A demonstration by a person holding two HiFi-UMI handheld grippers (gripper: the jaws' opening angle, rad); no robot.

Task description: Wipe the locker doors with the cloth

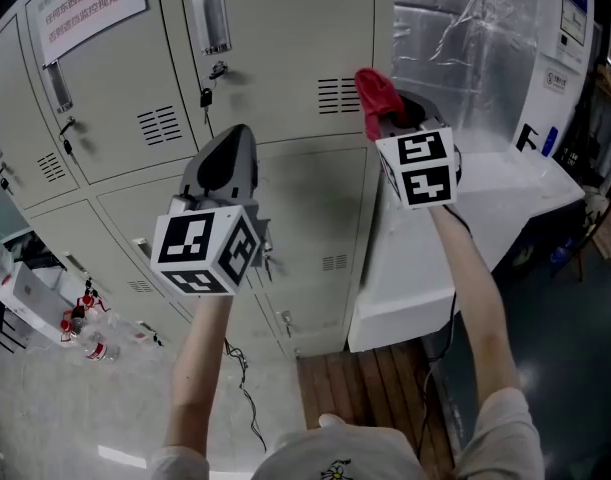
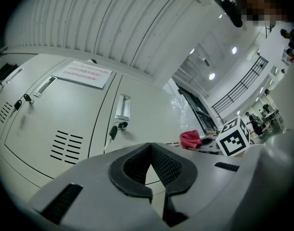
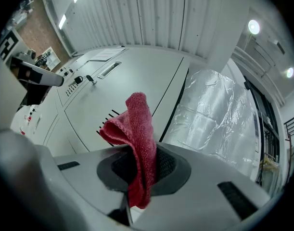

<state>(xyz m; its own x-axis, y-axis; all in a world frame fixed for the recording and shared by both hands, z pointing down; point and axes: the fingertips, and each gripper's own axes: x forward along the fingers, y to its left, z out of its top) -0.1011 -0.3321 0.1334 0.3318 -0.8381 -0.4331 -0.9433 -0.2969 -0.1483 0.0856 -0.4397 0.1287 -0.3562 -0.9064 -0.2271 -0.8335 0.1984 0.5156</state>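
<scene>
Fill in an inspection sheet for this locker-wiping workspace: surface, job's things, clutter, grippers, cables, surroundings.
Surface: grey locker doors shut, keys hanging in some locks, a printed notice on one.
Job's things: red cloth, folded, held up near a door; contact unclear.
Clutter: plastic bottles low at the left.
Grippers: right gripper shut on the cloth; left gripper shut, nothing in it.
Cables: one thin black cable by the locker base.
Surroundings: white counter at the right, plastic-wrapped panel above it, wooden boards underfoot.
</scene>
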